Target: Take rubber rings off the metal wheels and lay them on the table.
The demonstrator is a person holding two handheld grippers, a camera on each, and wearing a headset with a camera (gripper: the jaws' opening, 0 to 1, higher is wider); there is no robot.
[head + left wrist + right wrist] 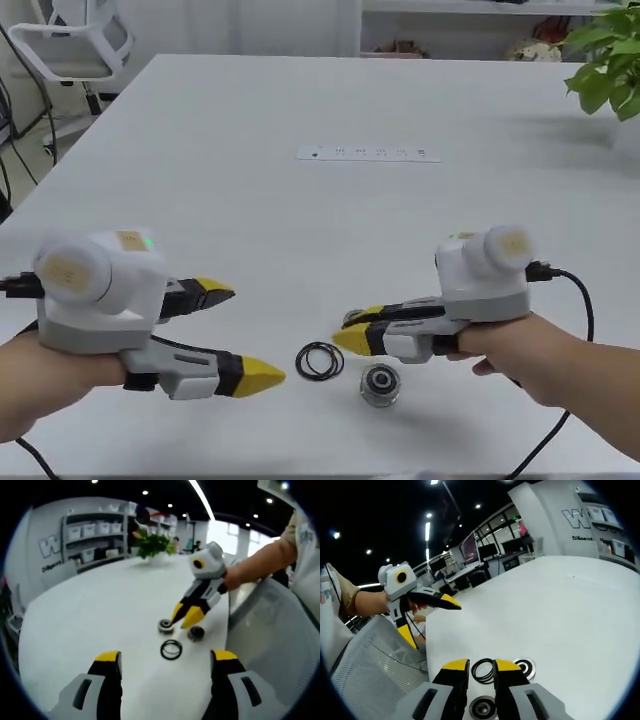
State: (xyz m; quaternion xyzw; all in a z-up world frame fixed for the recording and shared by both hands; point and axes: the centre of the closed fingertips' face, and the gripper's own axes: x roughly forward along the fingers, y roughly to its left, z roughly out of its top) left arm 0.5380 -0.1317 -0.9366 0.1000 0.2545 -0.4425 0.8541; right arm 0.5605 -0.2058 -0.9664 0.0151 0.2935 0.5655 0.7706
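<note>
On the white worktop (300, 220), loose rubber rings (319, 361) lie between the wide-apart left tool (250, 333) and the narrowly parted right tool (350, 330), which probably must next pinch a ring off the nearby metal wheel (380, 384).

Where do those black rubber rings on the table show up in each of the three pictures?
Head view: rings low centre.
Left gripper view: centre, ahead of the jaws.
Right gripper view: low centre, between the jaw tips.
Shared landmark: a metal wheel close beside them.
</note>
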